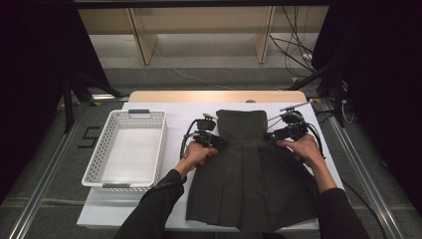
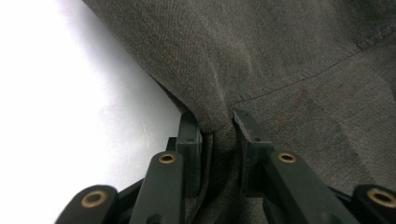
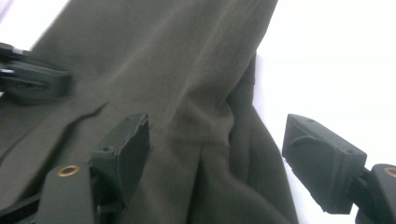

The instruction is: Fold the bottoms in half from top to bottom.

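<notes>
Now my left gripper (image 2: 217,122) pinches the pleated skirt's (image 1: 249,174) left waist seam, right of the white basket (image 1: 127,149); my right gripper (image 3: 217,154) stands spread around the opposite edge. Lifting now would probably drag the skirt lopsided.

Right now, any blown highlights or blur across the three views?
High view: sharp, evenly lit, dark surround; table not clipped. Left gripper view: table blown white, fingers slightly soft, skirt weave sharp. Right gripper view: table blown out, skirt soft and blurry.
</notes>
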`<act>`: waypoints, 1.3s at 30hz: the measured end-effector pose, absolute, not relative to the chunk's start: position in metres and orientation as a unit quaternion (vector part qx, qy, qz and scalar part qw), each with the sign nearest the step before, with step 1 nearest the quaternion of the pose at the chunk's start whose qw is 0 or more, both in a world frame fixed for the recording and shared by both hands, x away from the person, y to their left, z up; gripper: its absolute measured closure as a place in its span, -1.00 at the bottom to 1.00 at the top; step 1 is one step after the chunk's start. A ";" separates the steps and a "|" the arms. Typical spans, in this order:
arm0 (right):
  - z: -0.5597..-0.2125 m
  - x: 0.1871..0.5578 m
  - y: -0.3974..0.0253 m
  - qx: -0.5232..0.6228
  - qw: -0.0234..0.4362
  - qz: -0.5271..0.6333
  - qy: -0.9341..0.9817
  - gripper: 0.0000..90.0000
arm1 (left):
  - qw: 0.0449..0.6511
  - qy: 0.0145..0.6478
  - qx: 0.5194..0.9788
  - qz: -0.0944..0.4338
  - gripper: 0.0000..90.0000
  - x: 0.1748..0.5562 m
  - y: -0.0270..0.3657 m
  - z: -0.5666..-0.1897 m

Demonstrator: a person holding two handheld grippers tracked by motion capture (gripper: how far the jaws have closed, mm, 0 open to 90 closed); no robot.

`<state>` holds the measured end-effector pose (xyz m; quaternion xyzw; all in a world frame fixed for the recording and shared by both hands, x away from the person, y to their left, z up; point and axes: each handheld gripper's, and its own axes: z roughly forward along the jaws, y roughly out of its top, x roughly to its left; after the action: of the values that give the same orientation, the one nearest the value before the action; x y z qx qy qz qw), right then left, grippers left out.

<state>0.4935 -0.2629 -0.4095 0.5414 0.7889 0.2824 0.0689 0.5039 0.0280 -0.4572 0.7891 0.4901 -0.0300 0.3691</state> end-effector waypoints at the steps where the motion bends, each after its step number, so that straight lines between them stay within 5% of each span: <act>1: -0.414 0.498 -0.261 0.545 0.066 0.272 0.790 -0.43 | 0.369 0.488 0.791 -0.030 0.64 0.504 0.029 -0.457; 16: -0.448 0.520 -0.254 0.559 0.016 0.219 0.799 -0.50 | 0.377 0.488 0.786 -0.037 0.67 0.504 0.034 -0.459; 30: -0.459 0.527 -0.249 0.572 -0.008 0.210 0.793 -0.30 | 0.376 0.479 0.793 -0.036 0.73 0.505 0.033 -0.460; 39: -0.459 0.526 -0.247 0.567 -0.015 0.219 0.794 0.19 | 0.378 0.477 0.793 -0.037 0.76 0.504 0.031 -0.460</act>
<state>0.5264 -0.2469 -0.4593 0.5670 0.7940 0.2187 -0.0153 0.5043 0.0312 -0.4597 0.7930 0.4766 -0.0367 0.3776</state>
